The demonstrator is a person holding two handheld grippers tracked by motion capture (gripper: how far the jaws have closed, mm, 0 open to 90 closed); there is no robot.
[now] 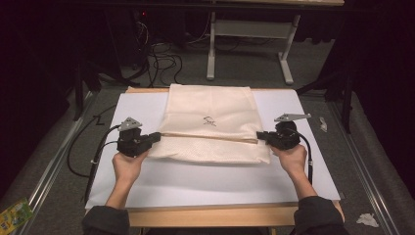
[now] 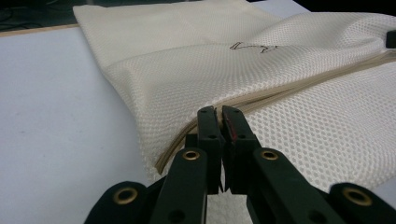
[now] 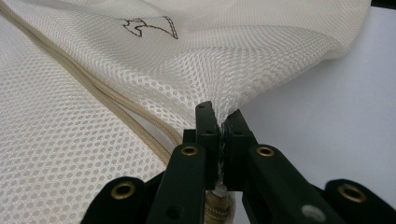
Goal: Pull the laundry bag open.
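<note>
A cream mesh bag (image 1: 210, 122) with a small dark emblem (image 1: 209, 121) lies across the white board (image 1: 195, 181). A tan zip band (image 1: 210, 137) runs side to side through its middle. My left gripper (image 1: 155, 137) is shut on the bag's left edge at the zip band (image 2: 261, 100), jaws pinching the mesh (image 2: 187, 84). At the right edge my right gripper (image 1: 260, 136) is shut on the mesh bag (image 3: 187, 56), with cloth bunched between its jaws (image 3: 219, 123) beside the zip (image 3: 116, 102). Both hands hold the grippers level near the board.
The white board rests on a wooden table edge (image 1: 210, 215). Beyond it stand white table legs (image 1: 211, 44) and loose cables (image 1: 164, 61) on the floor. Crumpled paper (image 1: 367, 219) lies at the lower right, a green packet (image 1: 14, 213) at the lower left.
</note>
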